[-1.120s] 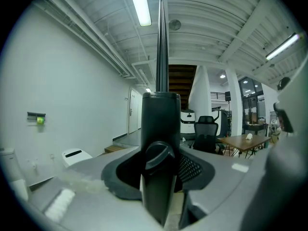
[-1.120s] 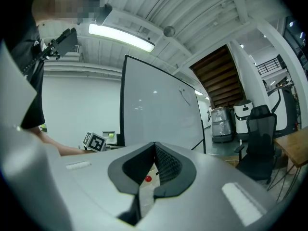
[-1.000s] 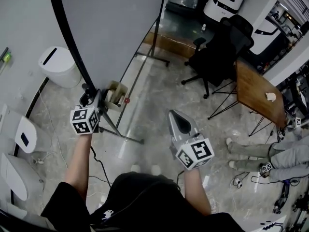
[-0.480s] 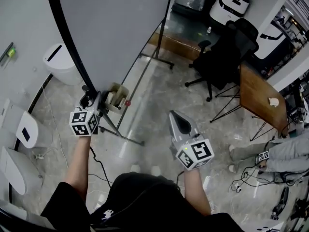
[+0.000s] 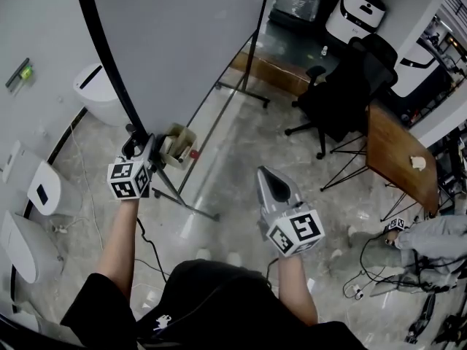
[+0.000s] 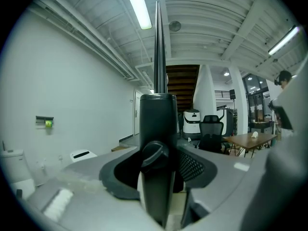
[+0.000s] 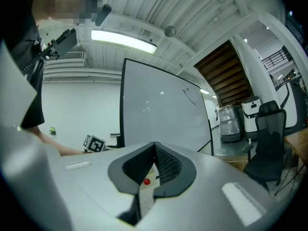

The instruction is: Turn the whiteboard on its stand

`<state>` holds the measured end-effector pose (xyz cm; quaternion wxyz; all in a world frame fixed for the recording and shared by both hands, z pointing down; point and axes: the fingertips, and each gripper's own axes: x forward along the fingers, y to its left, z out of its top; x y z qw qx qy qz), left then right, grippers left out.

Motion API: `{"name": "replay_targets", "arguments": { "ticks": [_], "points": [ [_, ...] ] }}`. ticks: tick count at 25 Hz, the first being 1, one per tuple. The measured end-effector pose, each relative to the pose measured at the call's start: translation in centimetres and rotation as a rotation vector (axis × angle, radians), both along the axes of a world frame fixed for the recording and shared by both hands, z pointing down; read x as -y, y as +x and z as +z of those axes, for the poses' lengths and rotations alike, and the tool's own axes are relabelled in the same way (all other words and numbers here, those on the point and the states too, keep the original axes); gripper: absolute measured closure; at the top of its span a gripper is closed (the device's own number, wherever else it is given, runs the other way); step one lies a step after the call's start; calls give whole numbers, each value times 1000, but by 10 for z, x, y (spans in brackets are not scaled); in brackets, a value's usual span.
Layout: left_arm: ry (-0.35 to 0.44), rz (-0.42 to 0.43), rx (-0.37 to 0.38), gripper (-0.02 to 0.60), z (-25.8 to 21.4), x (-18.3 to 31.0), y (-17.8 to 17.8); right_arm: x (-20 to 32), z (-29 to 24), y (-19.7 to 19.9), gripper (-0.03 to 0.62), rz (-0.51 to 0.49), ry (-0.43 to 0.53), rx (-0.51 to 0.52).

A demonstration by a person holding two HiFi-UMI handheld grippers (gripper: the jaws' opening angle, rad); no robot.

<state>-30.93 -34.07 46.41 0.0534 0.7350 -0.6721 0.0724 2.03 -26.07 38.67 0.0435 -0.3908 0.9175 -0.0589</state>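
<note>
jaws of my left claw (image 5: 141, 149) are standing apart around the black stand post (image 6: 157, 124). they are just finishing a widening, and the post is sitting between them with its black knob (image 6: 154, 154) bulging toward the left jaw. dark space is showing on the left of the post, so the pads are not clamping it. straight up at twelve o'clock from the post, in the left gripper view, the whiteboard (image 6: 158, 47) is showing edge-on as a thin dark blade running toward the ceiling lights. in the head view the board's grey face is filling the picture from eleven to one o'clock, and its black frame edge is coming down to my left claw. this claw's marker cube (image 5: 130, 179) is sitting at nine o'clock of the picture's middle. just at three o'clock of the claw, a beige tray (image 5: 175, 143) is sitting on the stand, with a small red piece (image 5: 193, 152) at its right side.

my right claw (image 5: 263, 173) is hovering well apart from the stand, at about five o'clock from the tray, with its jaws lying together and gripping nothing. its own view is looking past the closed tips at the board's face and the red piece.

farther out in the head view, a black office chair (image 5: 346, 97) is standing at two o'clock, beside a wooden table (image 5: 394, 152) at three o'clock. a white bin (image 5: 98, 97) is sitting by the wall at ten o'clock.
</note>
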Motion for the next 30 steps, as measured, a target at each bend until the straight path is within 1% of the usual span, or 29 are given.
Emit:
{"name": "replay_targets", "arguments": {
  "ticks": [3, 6, 11, 14, 16, 19, 21, 25, 28, 30],
  "points": [
    [-8, -23, 8, 321, -1, -1, 8, 1, -3, 10, 585, -13, 0, 6],
    [-15, -43, 20, 303, -5, -3, 10, 3, -5, 16, 585, -24, -4, 18],
    [-4, -79, 28, 303, -3, -30, 6, -6, -2, 16, 585, -47, 0, 27],
    [6, -103, 14, 325, -2, -46, 7, -10, -1, 15, 585, -60, 2, 31],
    [23, -131, 14, 337, -5, -55, 6, -12, -2, 15, 585, -69, 5, 35],
    [50, -166, 13, 339, -12, -68, 11, -16, -2, 18, 585, -77, 5, 37],
    [66, -159, 15, 377, -18, -76, 23, -19, -1, 22, 585, -77, 7, 37],
    [101, -107, 6, 462, -33, -83, 59, -23, -1, 31, 585, -68, 11, 33],
    [110, -39, -8, 506, -40, -79, 97, -25, -1, 40, 585, -62, 15, 25],
    [112, 15, -14, 524, -42, -75, 124, -25, -2, 45, 585, -56, 18, 22]
  ]
}}
